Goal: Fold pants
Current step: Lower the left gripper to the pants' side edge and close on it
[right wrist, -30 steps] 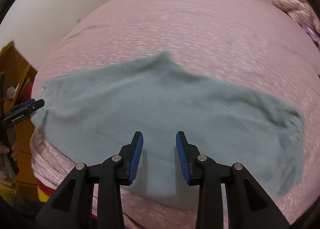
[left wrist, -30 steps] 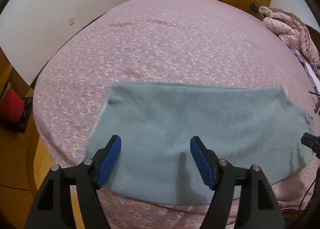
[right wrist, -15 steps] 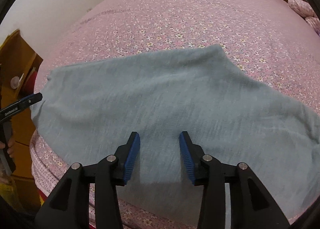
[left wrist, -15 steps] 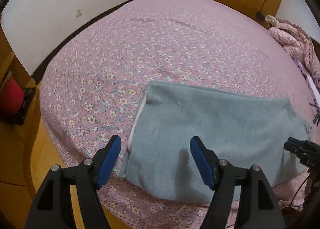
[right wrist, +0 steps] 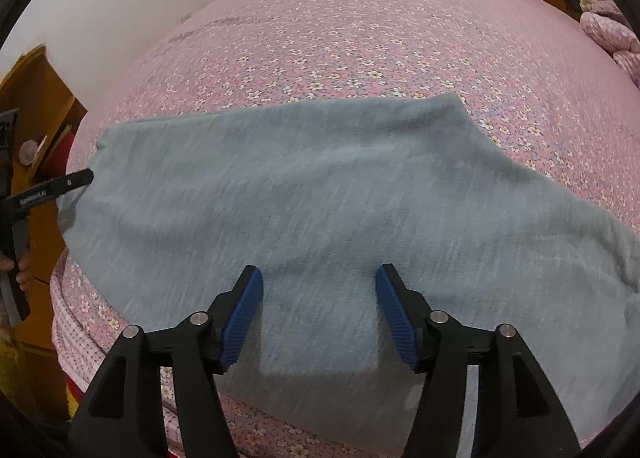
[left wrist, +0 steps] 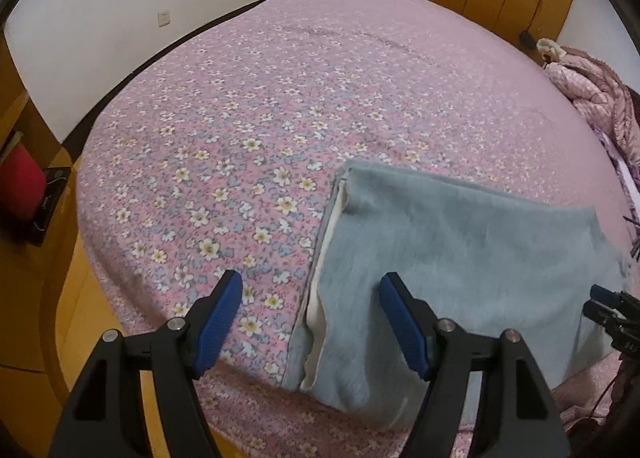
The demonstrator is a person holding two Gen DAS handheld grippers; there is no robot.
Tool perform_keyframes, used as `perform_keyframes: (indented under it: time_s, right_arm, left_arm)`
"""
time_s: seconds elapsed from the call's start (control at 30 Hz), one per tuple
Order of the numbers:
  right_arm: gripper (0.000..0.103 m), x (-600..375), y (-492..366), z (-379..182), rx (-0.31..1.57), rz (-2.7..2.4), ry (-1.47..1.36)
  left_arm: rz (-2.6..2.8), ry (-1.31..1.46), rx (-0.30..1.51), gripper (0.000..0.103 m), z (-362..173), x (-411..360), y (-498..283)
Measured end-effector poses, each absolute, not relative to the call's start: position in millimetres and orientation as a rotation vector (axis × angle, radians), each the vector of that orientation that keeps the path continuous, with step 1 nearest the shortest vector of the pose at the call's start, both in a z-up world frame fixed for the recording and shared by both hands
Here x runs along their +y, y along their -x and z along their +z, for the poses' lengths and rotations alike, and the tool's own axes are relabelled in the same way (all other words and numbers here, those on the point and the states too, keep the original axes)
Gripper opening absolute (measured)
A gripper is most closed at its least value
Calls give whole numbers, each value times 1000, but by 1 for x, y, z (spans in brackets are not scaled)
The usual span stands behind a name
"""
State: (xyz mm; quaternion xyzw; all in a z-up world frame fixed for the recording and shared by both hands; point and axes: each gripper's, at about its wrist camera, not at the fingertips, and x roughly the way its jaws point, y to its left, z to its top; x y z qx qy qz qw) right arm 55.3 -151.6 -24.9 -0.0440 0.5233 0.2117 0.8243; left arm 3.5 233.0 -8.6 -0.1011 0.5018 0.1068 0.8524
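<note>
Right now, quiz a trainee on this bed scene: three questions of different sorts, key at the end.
1. True or false: the left gripper fingers are clamped on the grey pants.
2. What lies under the pants? A) wooden floor B) pink floral bedspread C) white towel
3. Fill in: along the pants' left edge in the left wrist view, a ____ inner layer shows.

Key: 1 false, both grippers hang over the cloth, gripping nothing, and the right gripper is opening; 2 B; 3 cream.
</note>
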Motion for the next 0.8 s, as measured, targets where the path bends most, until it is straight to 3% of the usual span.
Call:
perform_keyframes:
  time_s: [0.03, 0.1, 0.13, 0.17, 0.27, 0.5, 0.6, 0.8]
  right_arm:
    - [64, -149, -55, -25, 1111, 449, 98]
    - [66, -146, -55, -26, 1109, 450, 106]
    - [67, -145, -55, -27, 1108, 451, 108]
    - [67, -143, -56, -27, 1107, 451, 111]
    - [67, -143, -56, -28, 1104, 451, 115]
    - [68, -141, -56, -29, 1094, 452, 121]
    - [69, -140, -56, -29, 1090, 451, 124]
    - [71, -138, -55, -30, 1087, 452, 132]
  left_arm:
    - [207, 226, 1047, 74, -8, 233, -3]
    - [166, 241, 1035, 58, -8, 231, -4]
    - [141, 244, 1034, 38, -8, 228, -4]
    - [118, 242, 1036, 29, -8, 225, -4]
    - [117, 184, 1024, 24, -5, 216, -2]
    - [145, 222, 1000, 25, -5, 220, 8]
    - [163, 267, 988, 35, -9, 229, 8]
    - [166, 268, 991, 39, -11, 229, 2]
